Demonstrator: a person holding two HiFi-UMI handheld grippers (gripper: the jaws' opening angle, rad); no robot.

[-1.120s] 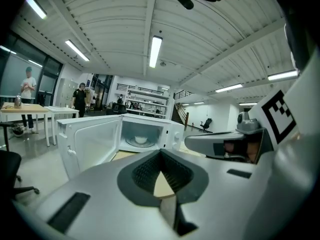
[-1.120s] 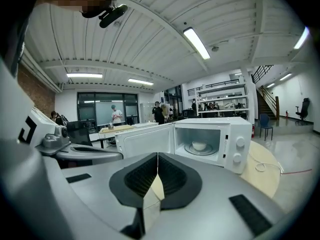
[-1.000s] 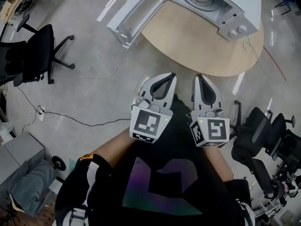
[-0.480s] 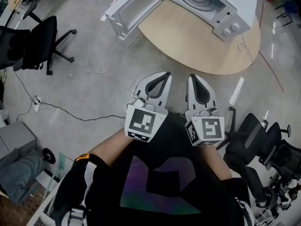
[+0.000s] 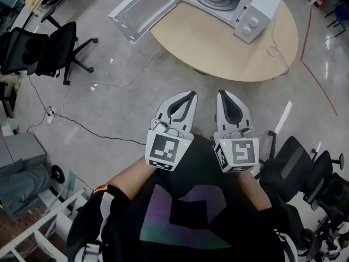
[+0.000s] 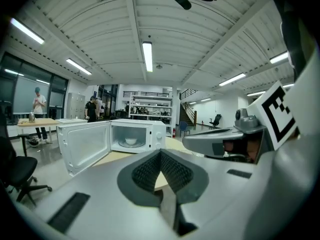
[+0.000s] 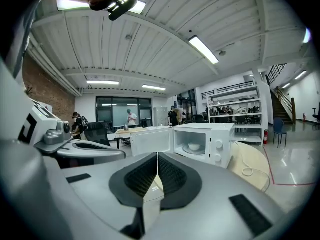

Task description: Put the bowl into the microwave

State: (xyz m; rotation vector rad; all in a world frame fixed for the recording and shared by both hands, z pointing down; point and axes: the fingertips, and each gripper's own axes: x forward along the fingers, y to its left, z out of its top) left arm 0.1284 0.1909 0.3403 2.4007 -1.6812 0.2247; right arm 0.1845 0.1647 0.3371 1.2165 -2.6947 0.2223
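View has pulled back from the table (image 5: 229, 51): it sits higher and smaller in the head view, with more bare floor (image 5: 131, 97) between its edge and the left gripper (image 5: 191, 94) and right gripper (image 5: 222, 94). The microwave (image 5: 240, 7), cut off at the top earlier, is now whole in frame, open door (image 5: 144, 11) included. The black office chair (image 5: 41, 51) at left has slid up-frame. A white rack (image 5: 38, 228) has come into the bottom left corner.
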